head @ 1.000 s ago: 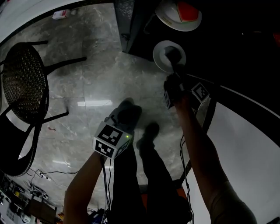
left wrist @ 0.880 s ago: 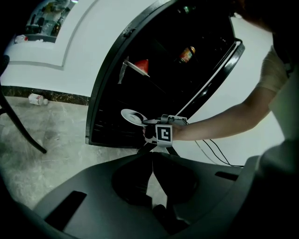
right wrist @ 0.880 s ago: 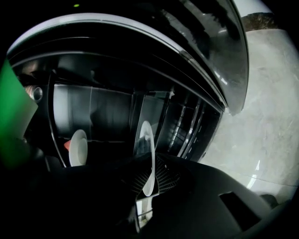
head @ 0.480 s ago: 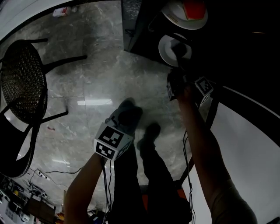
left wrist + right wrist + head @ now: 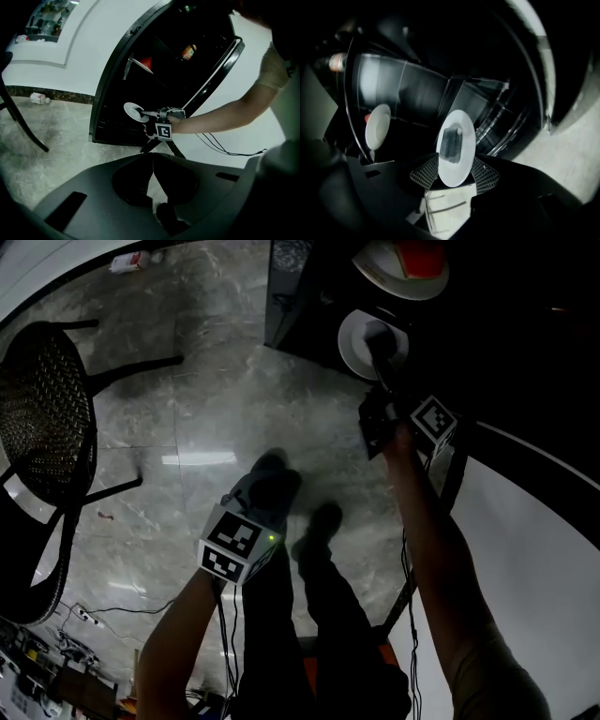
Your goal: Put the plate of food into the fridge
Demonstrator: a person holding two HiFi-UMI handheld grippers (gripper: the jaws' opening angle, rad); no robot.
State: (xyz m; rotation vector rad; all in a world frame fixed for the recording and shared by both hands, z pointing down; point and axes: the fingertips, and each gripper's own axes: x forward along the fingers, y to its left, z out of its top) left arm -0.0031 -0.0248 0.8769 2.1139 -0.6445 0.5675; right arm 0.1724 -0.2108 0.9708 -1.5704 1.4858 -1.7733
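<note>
grey marble floor (image 5: 187,427), black wicker chair (image 5: 47,418) at left, dark fridge (image 5: 140,84) standing open. over the last second the plate of food (image 5: 461,122) had moved further into the fridge. right gripper (image 5: 454,177) had just spread its jaws, plate rim between them; left gripper (image 5: 151,164) pressed together, empty.

I see a grey marbled floor (image 5: 187,418) carrying a black mesh chair (image 5: 42,418) at the left, a small bottle (image 5: 129,261) lying on its side by the white wall, a tangle of cables (image 5: 84,620) at the lower left, the person's dark shoe (image 5: 323,521) in the middle and the open black fridge (image 5: 154,70). Inside, a glass shelf (image 5: 412,123) bears a white plate (image 5: 377,126) with something red on it. The plate of food (image 5: 456,147) sits lower, and I cannot tell whether it rests on a shelf there.
</note>
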